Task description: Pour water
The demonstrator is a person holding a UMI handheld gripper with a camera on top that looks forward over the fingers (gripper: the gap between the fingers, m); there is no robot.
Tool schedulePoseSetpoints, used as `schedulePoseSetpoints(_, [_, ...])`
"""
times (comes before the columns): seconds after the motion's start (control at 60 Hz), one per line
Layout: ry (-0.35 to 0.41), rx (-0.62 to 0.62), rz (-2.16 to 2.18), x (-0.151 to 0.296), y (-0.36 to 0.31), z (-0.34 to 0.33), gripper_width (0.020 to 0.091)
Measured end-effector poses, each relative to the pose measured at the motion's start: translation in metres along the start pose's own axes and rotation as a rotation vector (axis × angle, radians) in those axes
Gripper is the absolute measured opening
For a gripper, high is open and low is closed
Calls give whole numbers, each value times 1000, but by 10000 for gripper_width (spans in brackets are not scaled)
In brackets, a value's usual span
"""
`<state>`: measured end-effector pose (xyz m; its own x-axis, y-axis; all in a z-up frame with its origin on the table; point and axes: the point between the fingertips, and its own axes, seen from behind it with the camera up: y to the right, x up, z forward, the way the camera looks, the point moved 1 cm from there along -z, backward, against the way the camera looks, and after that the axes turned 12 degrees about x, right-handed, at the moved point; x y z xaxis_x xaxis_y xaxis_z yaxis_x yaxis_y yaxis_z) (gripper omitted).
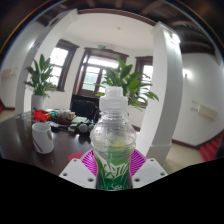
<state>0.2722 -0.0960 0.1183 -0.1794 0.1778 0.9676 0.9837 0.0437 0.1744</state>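
The water bottle stands upright between the fingers of the tongs, its long axis vertical, white cap pointing up, green label low down. The tongs appear to hold it, both magenta pads pressing its sides. A white mug sits on the dark desk, to the left of the bottle and a little beyond it; pouring likely means carrying the bottle leftward and tilting its neck toward that mug.
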Motion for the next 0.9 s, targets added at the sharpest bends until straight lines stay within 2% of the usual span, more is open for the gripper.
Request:
schedulePoseSetpoints(0.133, [-86,23,-373,29,-19,23,354])
schedulePoseSetpoints(0.35, [-158,-7,-1068,76,-52,84,353])
schedulePoseSetpoints(0.533, [-174,29,-1427,86,-90,122,352])
schedulePoseSetpoints(0.75, [-189,-42,-1875,100,-113,146,355])
schedulePoseSetpoints(0.9, [-166,-63,-1948,104,-123,149,354])
